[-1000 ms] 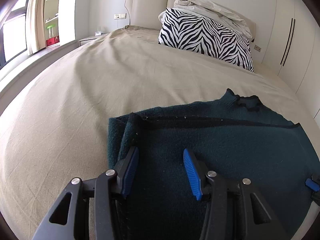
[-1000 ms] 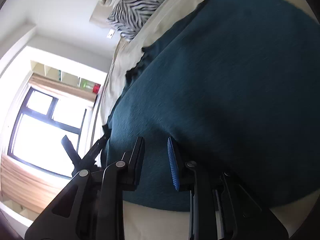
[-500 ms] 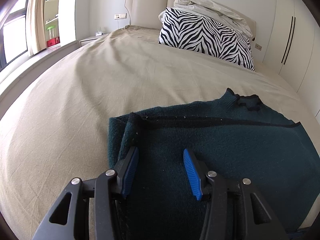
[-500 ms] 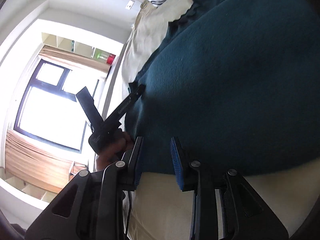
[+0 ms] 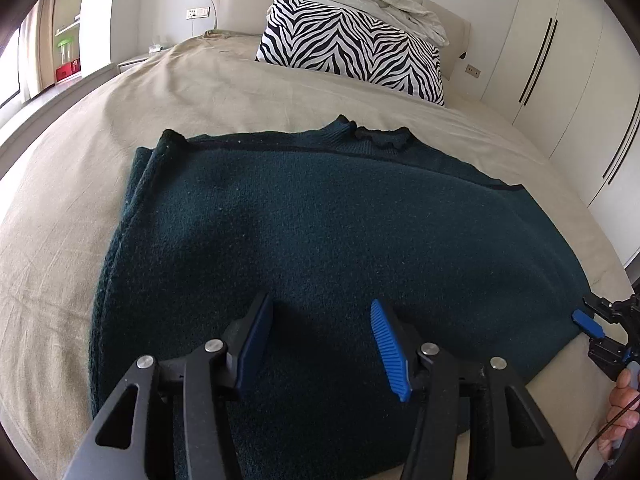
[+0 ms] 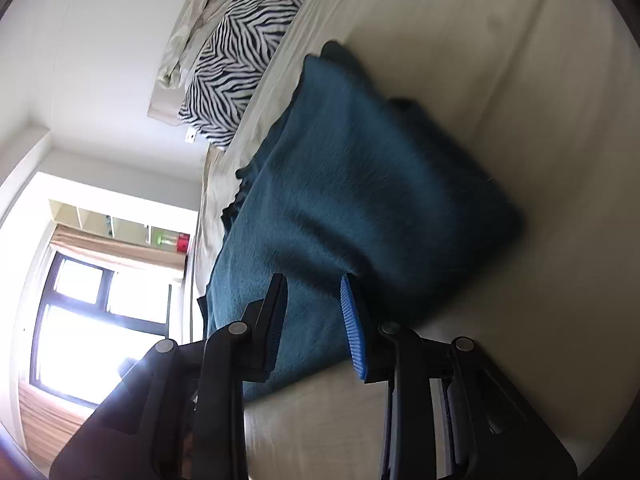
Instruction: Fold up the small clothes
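A dark teal knitted garment (image 5: 320, 232) lies flat on the beige bed sheet (image 5: 80, 184), its left side folded over and its collar at the far edge. My left gripper (image 5: 320, 344) is open and empty, just above the garment's near part. My right gripper (image 6: 314, 320) is open and empty, rolled sideways over the garment's (image 6: 360, 200) near right edge. The right gripper also shows at the right edge of the left wrist view (image 5: 600, 332).
A zebra-striped pillow (image 5: 352, 52) and a crumpled duvet (image 5: 372, 0) lie at the headboard. White wardrobe doors (image 5: 560, 80) stand to the right. A window (image 6: 80, 320) and a shelf are on the left. Bare sheet (image 6: 500, 60) surrounds the garment.
My left gripper has pulled back and shifted right, so more of the garment shows. My right gripper has swung back off the garment toward its right edge, still open.
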A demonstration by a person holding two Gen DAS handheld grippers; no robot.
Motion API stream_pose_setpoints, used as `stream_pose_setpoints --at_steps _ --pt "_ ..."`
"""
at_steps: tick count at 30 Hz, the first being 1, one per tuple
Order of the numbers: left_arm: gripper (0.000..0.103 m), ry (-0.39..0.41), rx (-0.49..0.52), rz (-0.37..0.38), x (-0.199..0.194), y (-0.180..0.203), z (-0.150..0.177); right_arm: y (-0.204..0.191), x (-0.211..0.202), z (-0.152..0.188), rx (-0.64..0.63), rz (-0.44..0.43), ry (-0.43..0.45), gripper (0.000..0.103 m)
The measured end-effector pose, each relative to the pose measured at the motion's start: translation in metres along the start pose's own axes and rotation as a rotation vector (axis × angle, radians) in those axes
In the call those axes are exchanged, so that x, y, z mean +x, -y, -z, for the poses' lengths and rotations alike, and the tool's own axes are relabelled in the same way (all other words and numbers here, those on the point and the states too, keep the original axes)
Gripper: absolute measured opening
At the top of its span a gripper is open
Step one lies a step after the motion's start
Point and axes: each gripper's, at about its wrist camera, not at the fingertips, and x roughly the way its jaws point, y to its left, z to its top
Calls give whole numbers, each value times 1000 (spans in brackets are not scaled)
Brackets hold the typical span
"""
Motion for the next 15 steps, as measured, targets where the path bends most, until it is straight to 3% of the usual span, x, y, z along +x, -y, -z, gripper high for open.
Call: stream_pose_setpoints --at_steps 4,5,7,12,15 --pt "55 -27 -20 -6 -13 -8 9 24 -57 -5 38 22 93 30" --pt "55 -24 -37 -4 -19 -12 13 30 -68 -4 50 25 103 40" --pt "55 -16 -73 -3 -31 -21 21 40 -86 3 69 24 134 49" --pt "55 19 -174 9 -64 -44 38 40 -94 18 54 3 115 51" --pt "60 64 -262 37 -86 -64 46 20 -84 22 28 -21 91 51"
